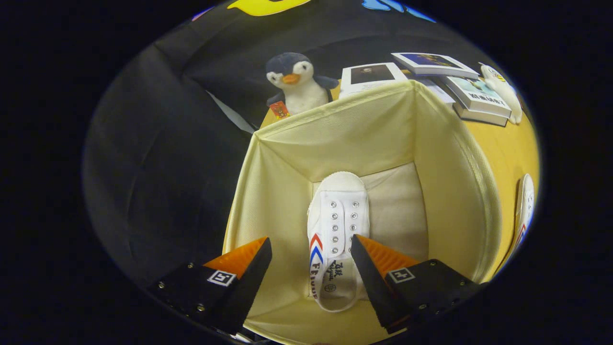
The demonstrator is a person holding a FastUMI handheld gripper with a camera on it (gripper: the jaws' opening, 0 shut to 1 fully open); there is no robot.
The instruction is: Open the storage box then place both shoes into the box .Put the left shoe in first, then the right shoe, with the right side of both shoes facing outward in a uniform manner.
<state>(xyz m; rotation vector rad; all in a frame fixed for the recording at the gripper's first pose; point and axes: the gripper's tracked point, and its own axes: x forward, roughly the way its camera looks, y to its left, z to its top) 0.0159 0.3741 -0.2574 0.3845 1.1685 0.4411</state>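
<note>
Wide-open gripper [311, 254] hangs over the cream storage box [459, 191], gripping nothing. One white shoe [336, 225] lies on the box floor between the fingers, toe pointing away; its side lettering is only partly legible. Right of the box, a second shoe [525, 203] rests on the yellow table [503, 143].

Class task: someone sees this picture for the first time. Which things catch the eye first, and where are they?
A white shoe lies on the floor of the open cream box, between the open gripper's fingers. A toy penguin peeks over the box's far wall. Books lie on the yellow table beyond.
</note>
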